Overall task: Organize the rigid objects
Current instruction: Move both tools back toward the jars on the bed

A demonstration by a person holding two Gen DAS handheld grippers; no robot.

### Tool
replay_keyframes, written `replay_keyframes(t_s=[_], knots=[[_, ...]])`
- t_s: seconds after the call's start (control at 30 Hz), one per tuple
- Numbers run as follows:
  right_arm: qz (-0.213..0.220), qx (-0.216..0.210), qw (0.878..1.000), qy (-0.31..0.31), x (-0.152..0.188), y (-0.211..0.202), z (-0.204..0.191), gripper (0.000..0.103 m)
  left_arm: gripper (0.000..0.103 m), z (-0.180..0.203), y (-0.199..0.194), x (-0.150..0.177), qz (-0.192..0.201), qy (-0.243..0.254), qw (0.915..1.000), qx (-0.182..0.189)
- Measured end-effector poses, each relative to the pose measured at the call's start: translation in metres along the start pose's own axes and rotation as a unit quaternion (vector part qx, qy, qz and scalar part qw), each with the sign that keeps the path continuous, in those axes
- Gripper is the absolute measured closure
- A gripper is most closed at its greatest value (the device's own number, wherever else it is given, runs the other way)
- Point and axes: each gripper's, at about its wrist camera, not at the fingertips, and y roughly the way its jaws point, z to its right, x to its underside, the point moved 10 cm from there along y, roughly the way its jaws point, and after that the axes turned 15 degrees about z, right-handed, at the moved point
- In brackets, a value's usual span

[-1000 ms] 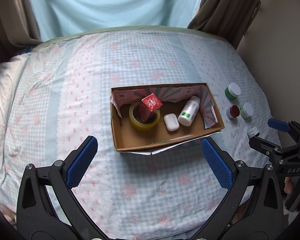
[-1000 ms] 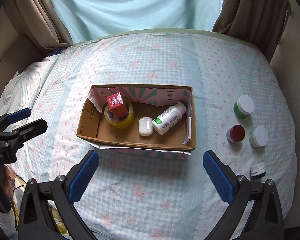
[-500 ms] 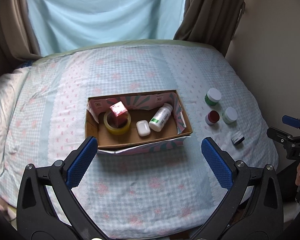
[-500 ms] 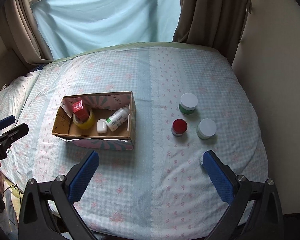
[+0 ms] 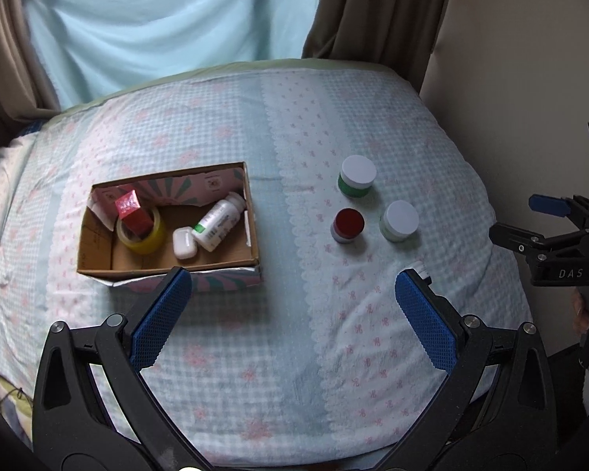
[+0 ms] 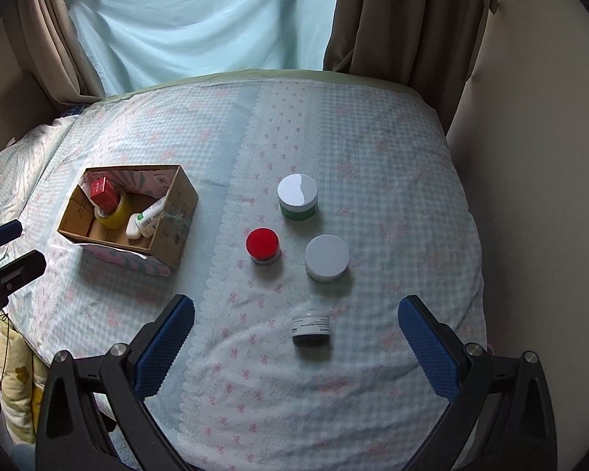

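Observation:
A cardboard box [image 5: 98, 267] [image 6: 176, 212] on the bed holds a red carton [image 5: 131, 212], a yellow tape roll [image 5: 147, 239], a white earbud case [image 5: 183, 242] and a white pill bottle [image 5: 218, 225]. To its right stand a green jar with a white lid [image 6: 297, 197], a red-lidded jar [image 6: 262, 245] and a white-lidded jar [image 6: 327, 257]. A small dark jar [image 6: 311, 329] lies on its side nearer me. My right gripper [image 6: 296, 337] is open and empty above the small dark jar. My left gripper [image 5: 292, 314] is open and empty, right of the box's front.
The bed has a light blue checked cover [image 6: 373, 157]. A blue curtain [image 6: 196, 19] and brown drapes [image 6: 392, 19] hang behind. A beige wall [image 6: 530, 157] runs close along the bed's right edge. The bed edge drops off at the front.
Both grippers have swung to the right, from the box toward the jars. The small dark jar has come between the right gripper's fingers in its view. Both stay open.

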Motion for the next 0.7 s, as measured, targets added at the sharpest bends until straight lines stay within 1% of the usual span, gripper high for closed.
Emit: replay_keyframes(t_s=[0.1, 0.23, 0.53, 0.7], knots=[[-0.017, -0.005, 1.0, -0.006, 0.004, 0.02, 0.018, 0.0, 0.0, 0.023, 0.023, 0.012, -0.029, 0.019, 0.9994, -0.001], [-0.037, -0.011, 0.999, -0.012, 0.01, 0.046, 0.035, 0.0, 0.0, 0.046, 0.062, 0.025, -0.063, 0.041, 0.9971, 0.013], [-0.085, -0.021, 0.996, -0.007, 0.028, 0.106, 0.053, 0.0, 0.0, 0.073, 0.168, 0.035, -0.106, 0.083, 0.9904, 0.033], [-0.115, -0.022, 0.993, 0.002, 0.038, 0.144, 0.058, 0.0, 0.0, 0.083, 0.22, 0.05, -0.126, 0.107, 0.9852, 0.046]])
